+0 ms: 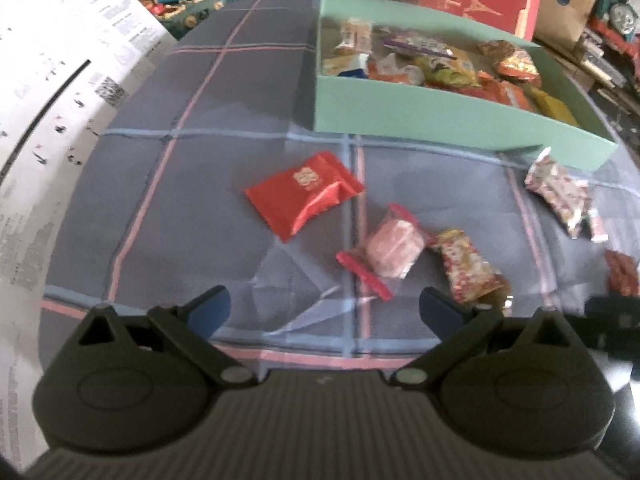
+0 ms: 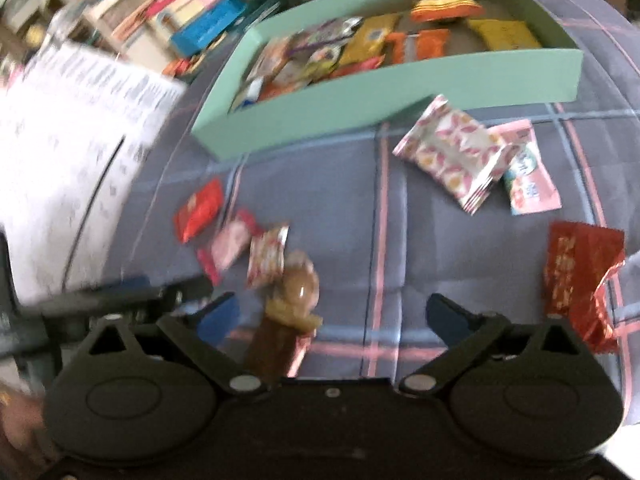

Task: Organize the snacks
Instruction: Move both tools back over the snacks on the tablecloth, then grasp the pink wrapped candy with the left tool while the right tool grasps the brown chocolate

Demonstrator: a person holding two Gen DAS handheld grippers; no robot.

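A mint-green box (image 1: 420,112) is set on a table covered by a grey-blue plaid cloth (image 1: 200,200), and it serves as the landmark here. Many wrapped snacks (image 1: 440,64) are already piled inside the box. On the cloth in front of the box's near wall, a red packet (image 1: 304,192) is seen lying flat, well apart from the box. Further from the box than the red packet, a pink sweet in a clear wrapper (image 1: 394,252) is found, and just beside it a red-and-yellow patterned packet (image 1: 468,268). Close to the box's near right corner, a white packet with pink print (image 1: 560,192) lies near the wall; whether it touches the wall cannot be told.

The left gripper (image 1: 324,310) is held over the cloth on the near side of the box, its fingers spread wide with nothing between them. The right gripper (image 2: 334,318) is likewise held on the near side, its fingers wide and closed on nothing; a brown wrapped sweet (image 2: 298,292) is seen toward its left finger, but contact cannot be told because of blur. In the right wrist view, a shiny red foil packet (image 2: 580,280) lies far from the box at the right edge, and a pink-and-white packet (image 2: 528,176) lies beside the white one.
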